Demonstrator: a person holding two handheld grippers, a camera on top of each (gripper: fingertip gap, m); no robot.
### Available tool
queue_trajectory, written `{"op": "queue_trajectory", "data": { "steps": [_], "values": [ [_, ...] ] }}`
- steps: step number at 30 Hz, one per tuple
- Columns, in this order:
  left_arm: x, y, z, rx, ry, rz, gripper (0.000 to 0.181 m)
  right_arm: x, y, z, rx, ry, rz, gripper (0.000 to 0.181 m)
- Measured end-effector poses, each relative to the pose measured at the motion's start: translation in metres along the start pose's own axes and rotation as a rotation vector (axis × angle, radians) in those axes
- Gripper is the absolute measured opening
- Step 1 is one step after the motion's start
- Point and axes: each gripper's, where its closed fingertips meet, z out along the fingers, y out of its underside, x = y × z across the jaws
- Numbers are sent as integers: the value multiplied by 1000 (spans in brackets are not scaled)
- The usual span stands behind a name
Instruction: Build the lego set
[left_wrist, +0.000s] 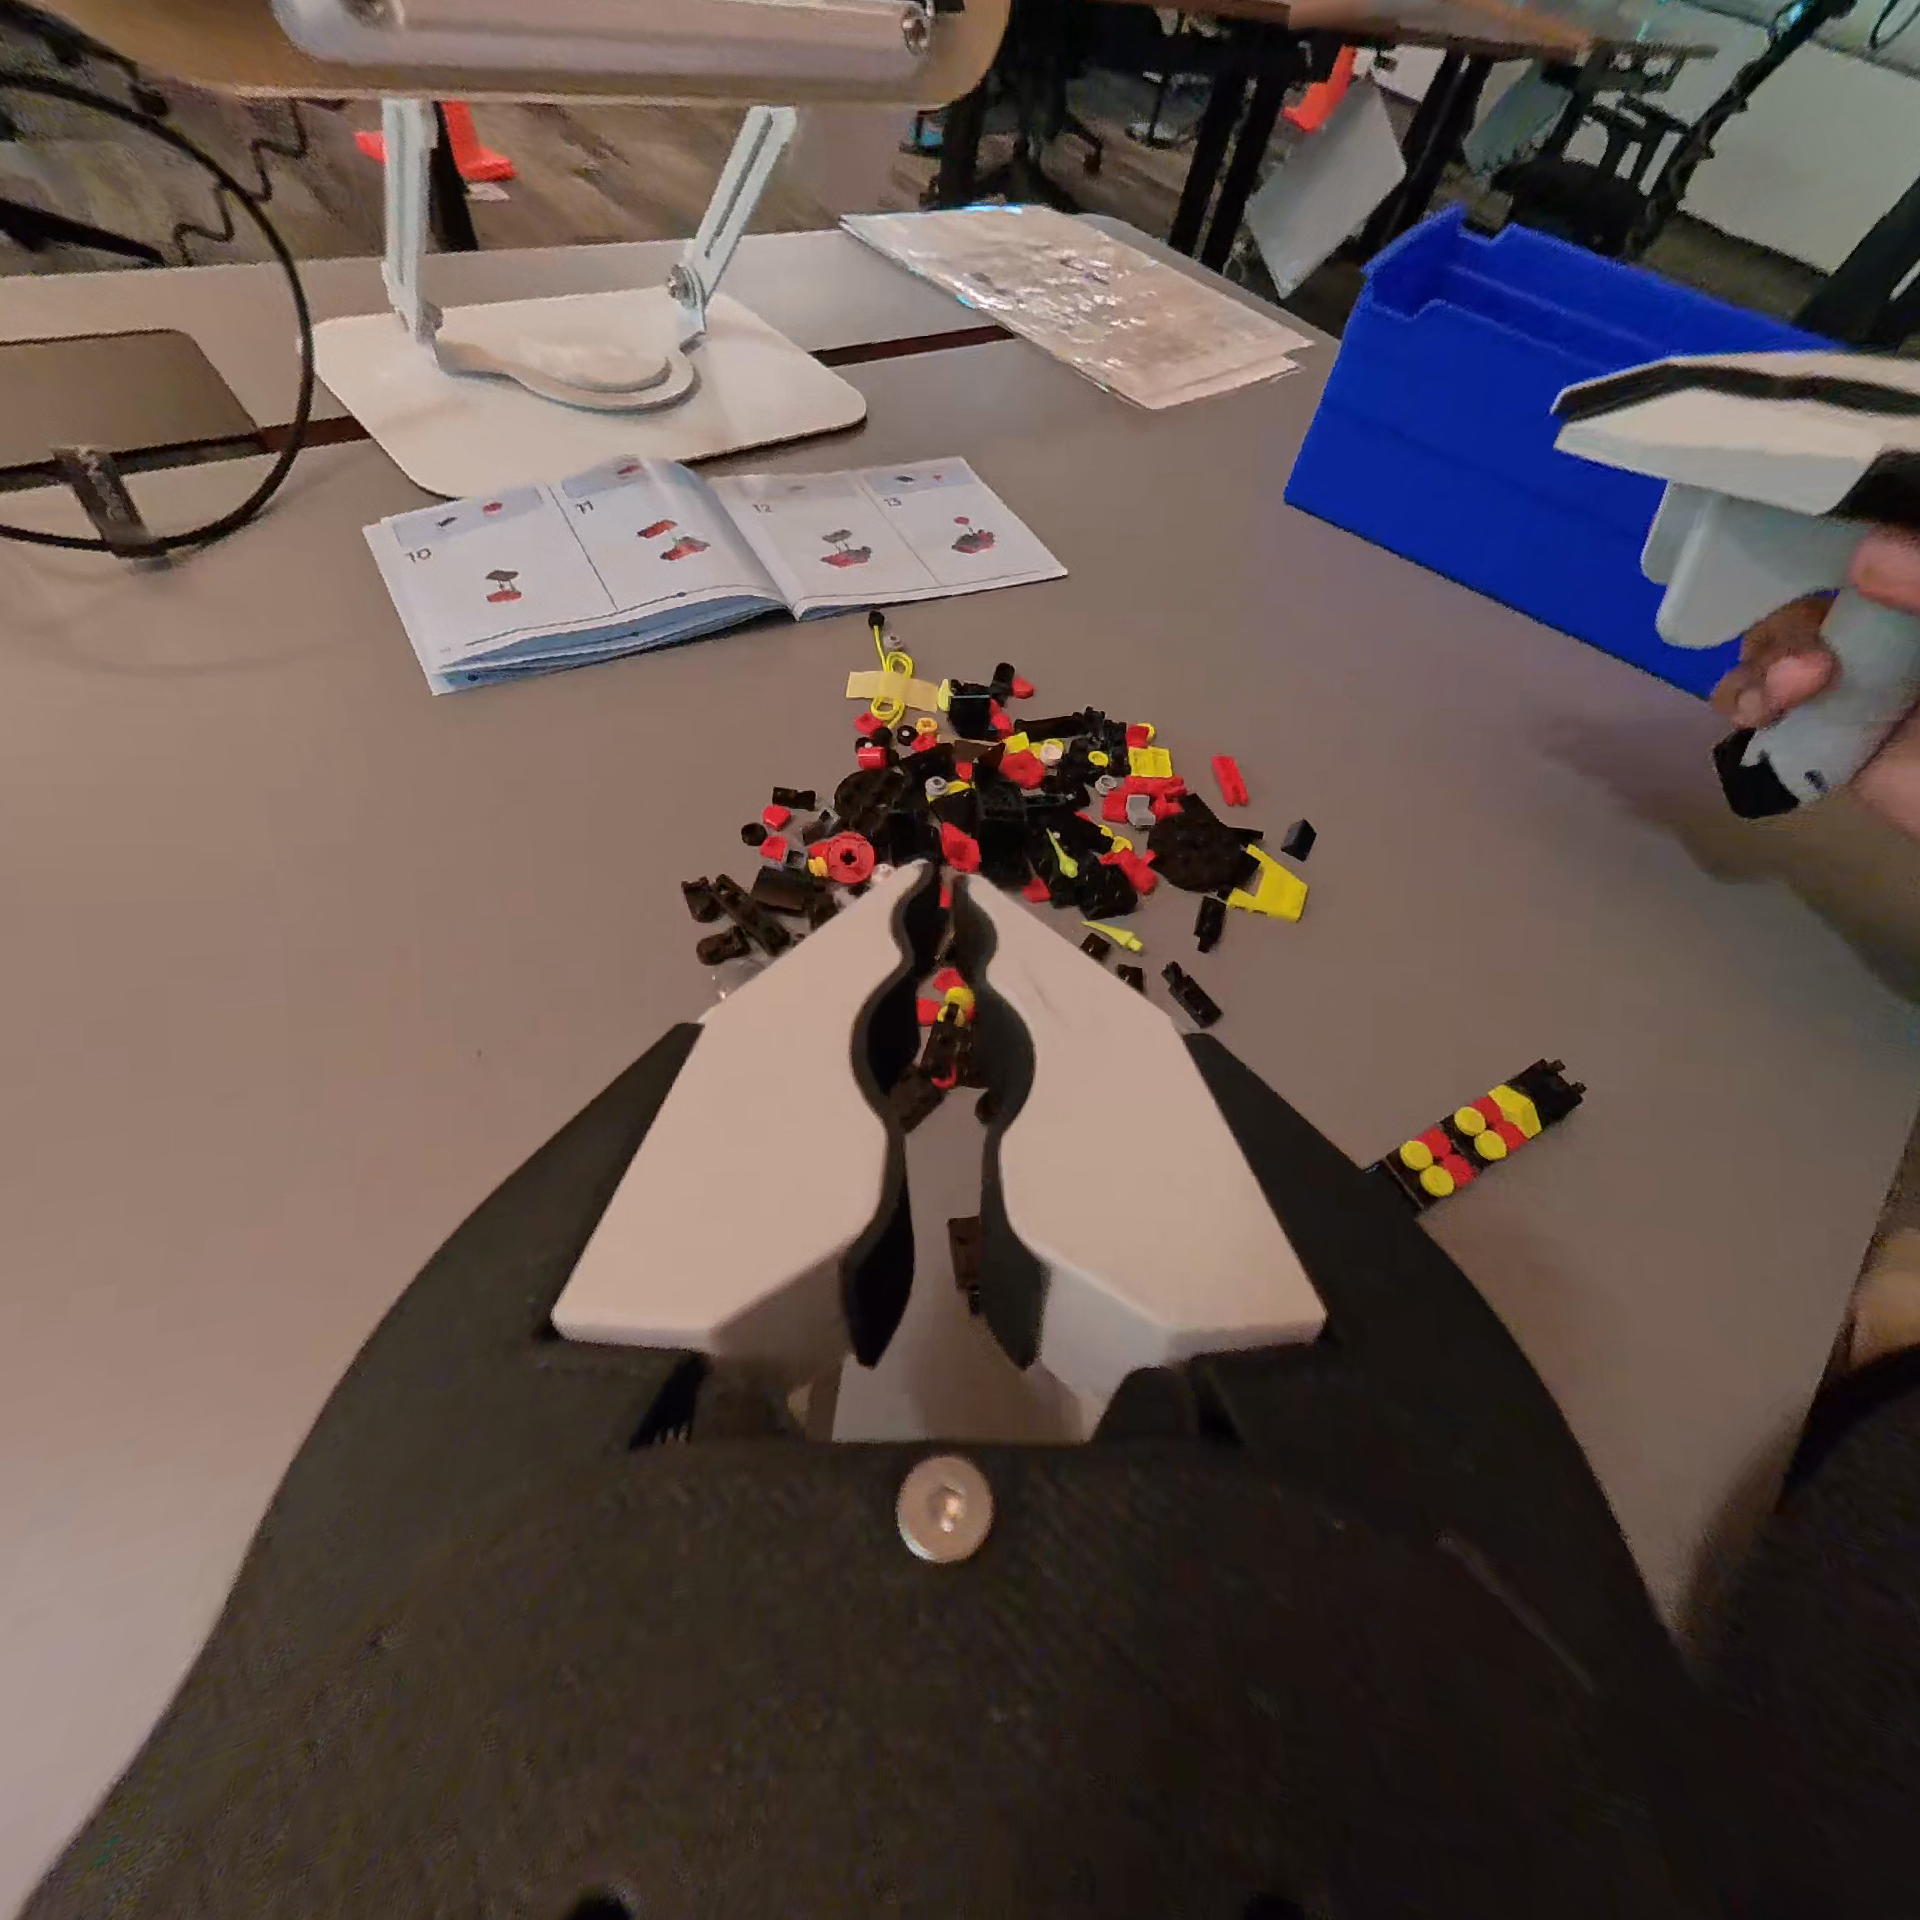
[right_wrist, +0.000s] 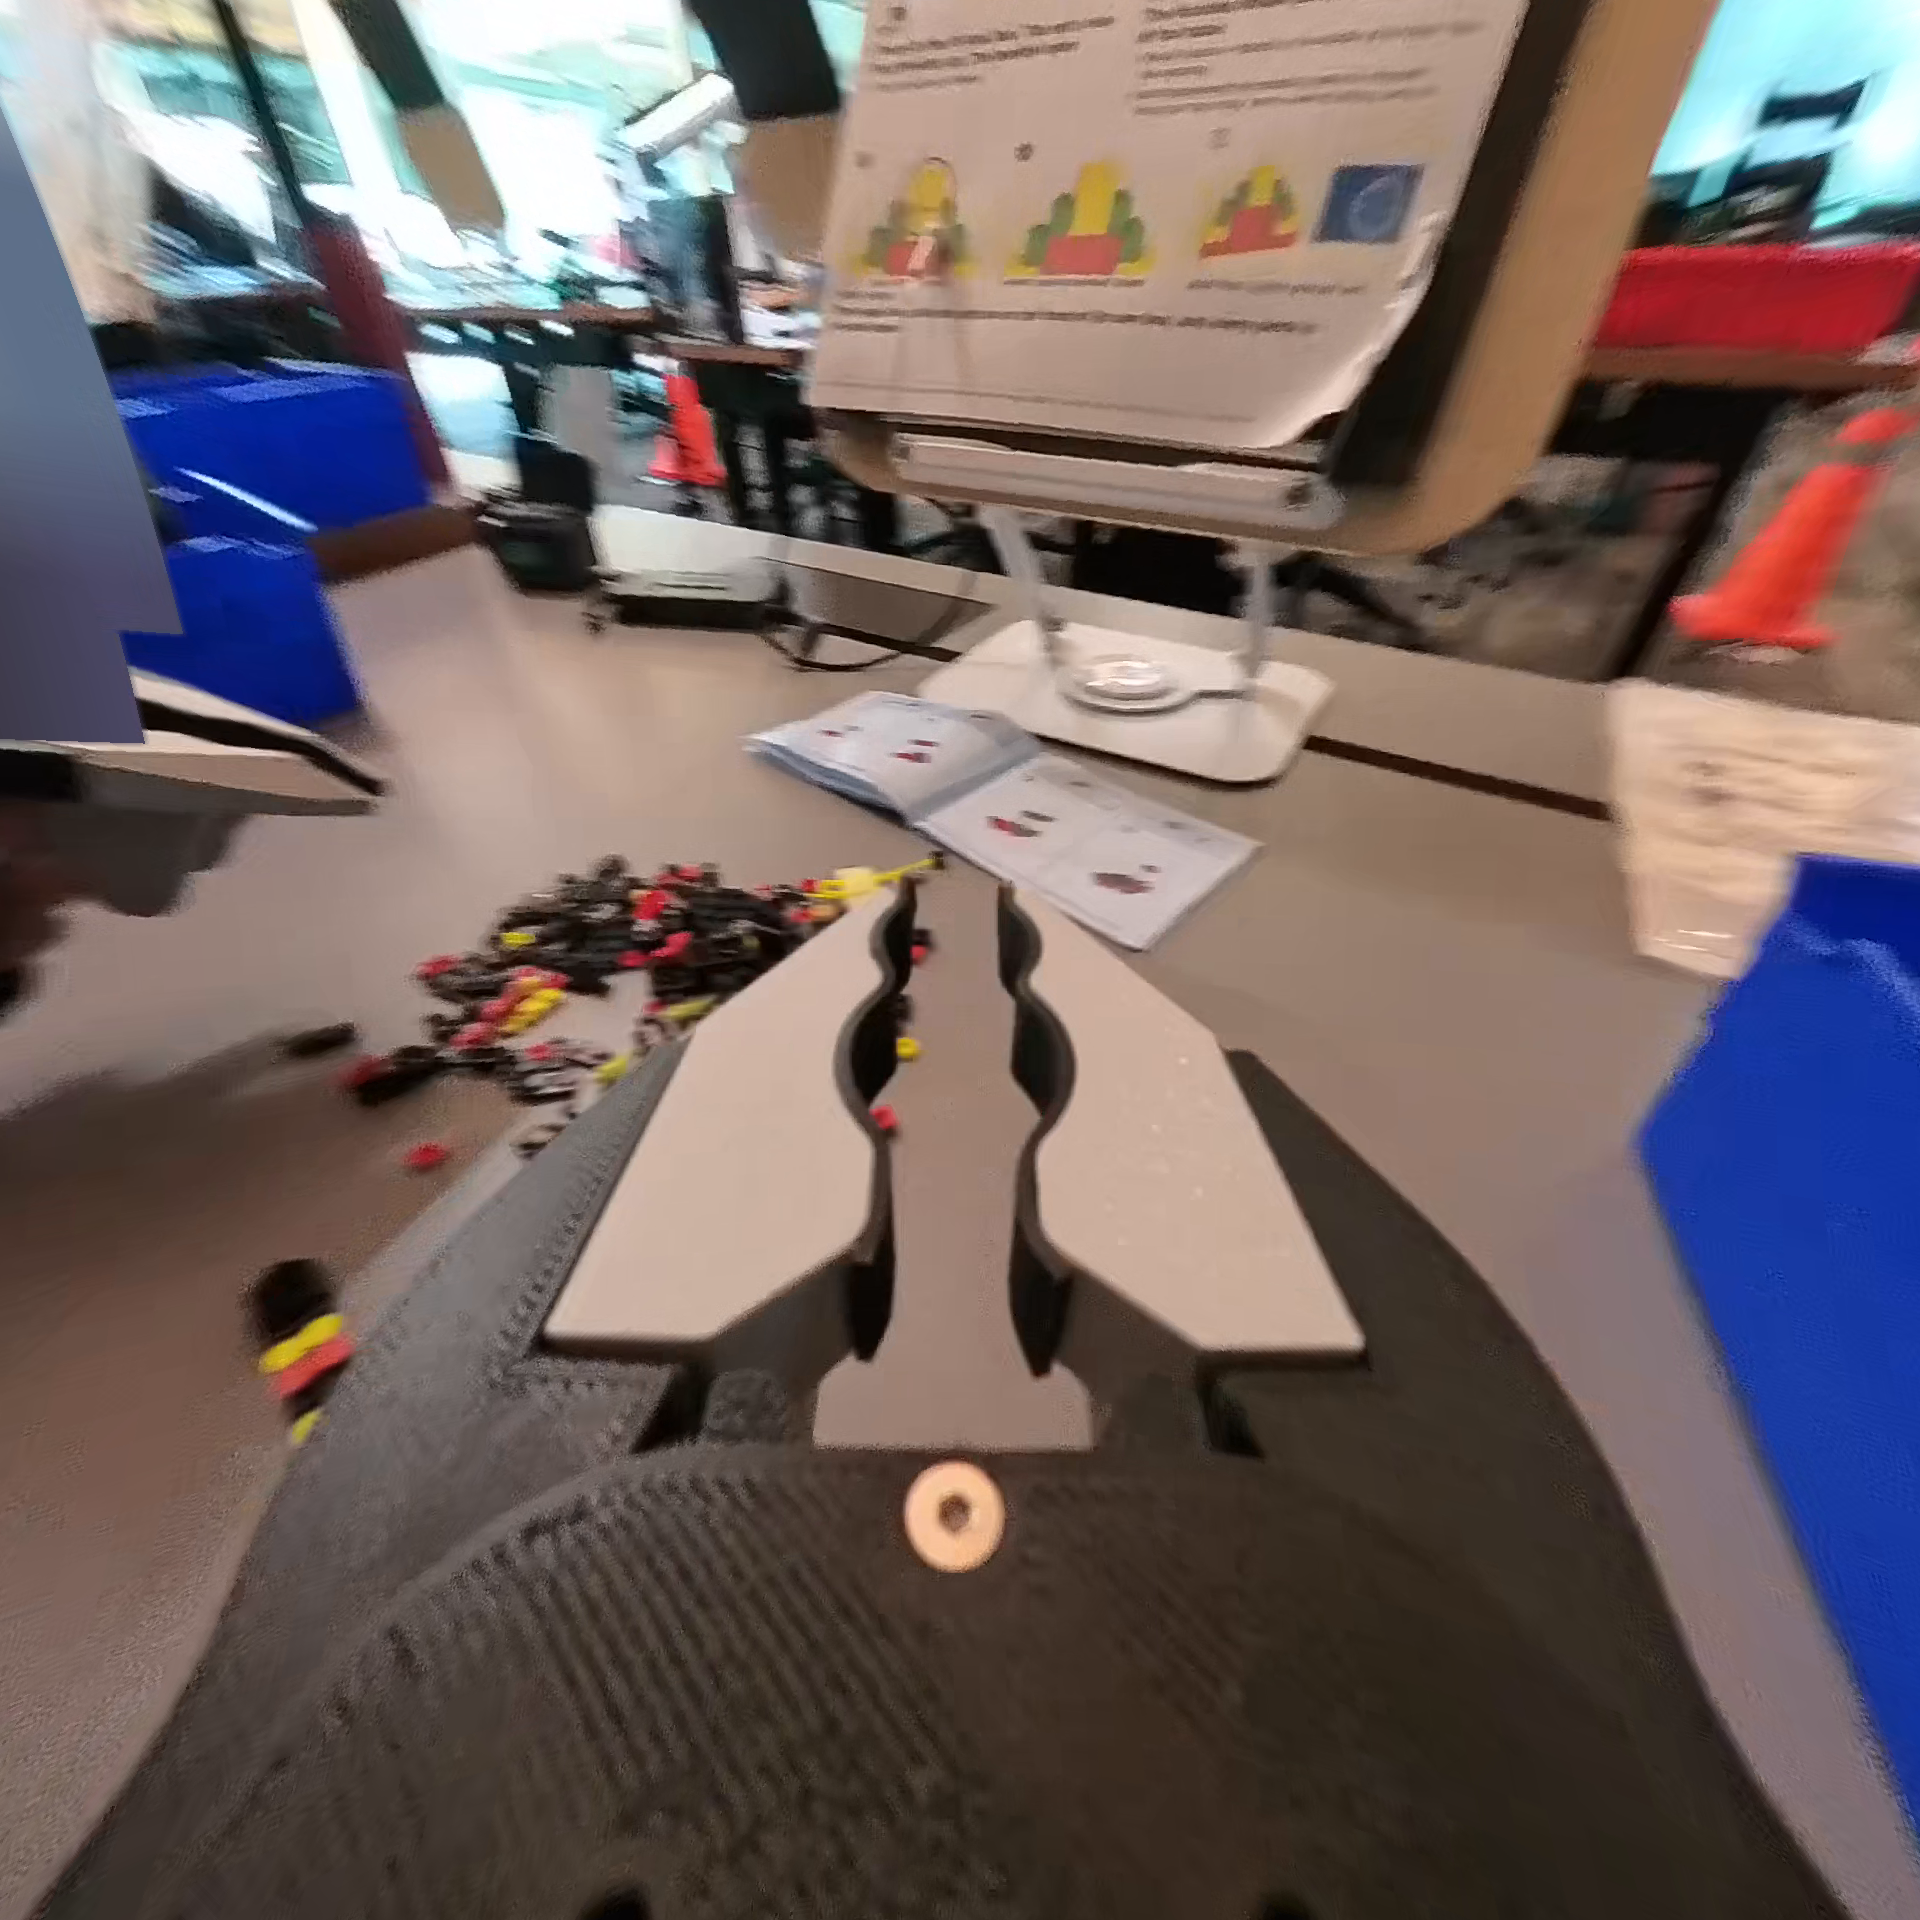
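Above the brick pile (left_wrist: 1023, 800), left tool (left_wrist: 940, 881) nearly closed, empty.

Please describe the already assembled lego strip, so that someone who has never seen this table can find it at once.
Start at the open instruction booklet on the grey table; nearer lies the loose brick pile. The assembled strip lies alone, right of the left gripper. It is the only joined piece: black with red and yellow studs.

The left gripper (left_wrist: 940, 883) hangs tilted downward, its fingertips nearly touching. The right gripper (right_wrist: 956, 899) hangs level off to its right, held in a hand (left_wrist: 1829, 665), fingers narrowly parted with nothing between.
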Motion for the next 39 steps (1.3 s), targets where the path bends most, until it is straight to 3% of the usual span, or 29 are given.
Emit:
{"op": "queue_trajectory", "data": {
  "steps": [3, 9, 13, 15, 17, 19, 21, 24, 28, 34, 39],
  "values": [
    [-9, 3, 1, -9, -17, -47, 0, 7, 8, 3, -1, 143, -104, 18],
    [-19, 5, 0, -29, -34, -108, 0, -35, 28, 16, -160, -77, 92, 27],
    [-27, 5, 1, -25, -54, -130, 0, -48, 23, 19, -113, -136, -20, 21],
    [-34, 4, 1, -13, -89, -123, 0, -53, 9, 20, -22, -134, -116, 36],
    [-38, 3, 1, -2, -102, -130, 0, -52, -4, 19, 71, -115, -133, 38],
    [-37, 4, 1, -2, -88, -146, 0, -55, -11, 18, 135, -149, -136, 52],
    [-34, 6, 3, -6, -69, -149, 3, -54, -11, 20, 136, -168, -131, 74],
    [-26, 7, 7, -6, -33, -132, 16, -40, -10, 24, 119, -123, -104, 94],
    [-14, 8, 11, -14, 21, -96, 30, -42, 0, 25, 56, -169, -63, 122],
    [7, 9, 10, -23, 127, -78, 49, -67, -1, 14, 63, -304, -44, 125],
    [9, 8, 9, -11, 127, -43, 61, -72, -9, 7, 106, -325, -57, 114]
  ]
}}
